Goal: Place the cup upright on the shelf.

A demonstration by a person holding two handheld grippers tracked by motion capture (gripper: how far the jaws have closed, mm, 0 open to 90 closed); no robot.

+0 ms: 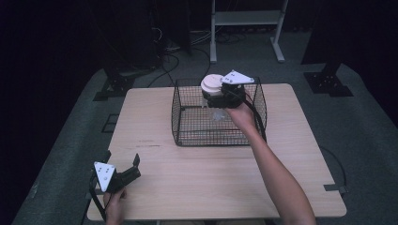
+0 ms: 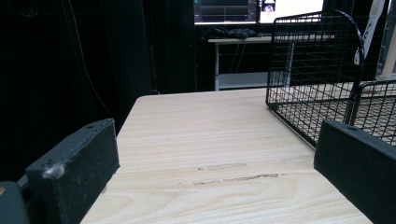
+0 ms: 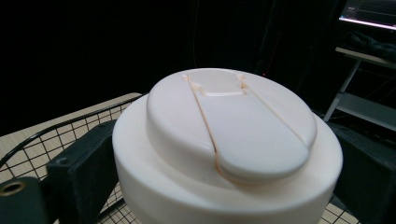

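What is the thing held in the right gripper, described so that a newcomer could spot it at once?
Start at the black wire basket on the far half of the wooden table. Above its far rim, the right gripper clamps a round cream-white lid. It is the one pale, solid item there, with a raised oval top and a flip tab.

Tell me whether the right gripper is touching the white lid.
Touching. The right gripper view shows the right gripper with both black jaws pressed against the white lid's sides.
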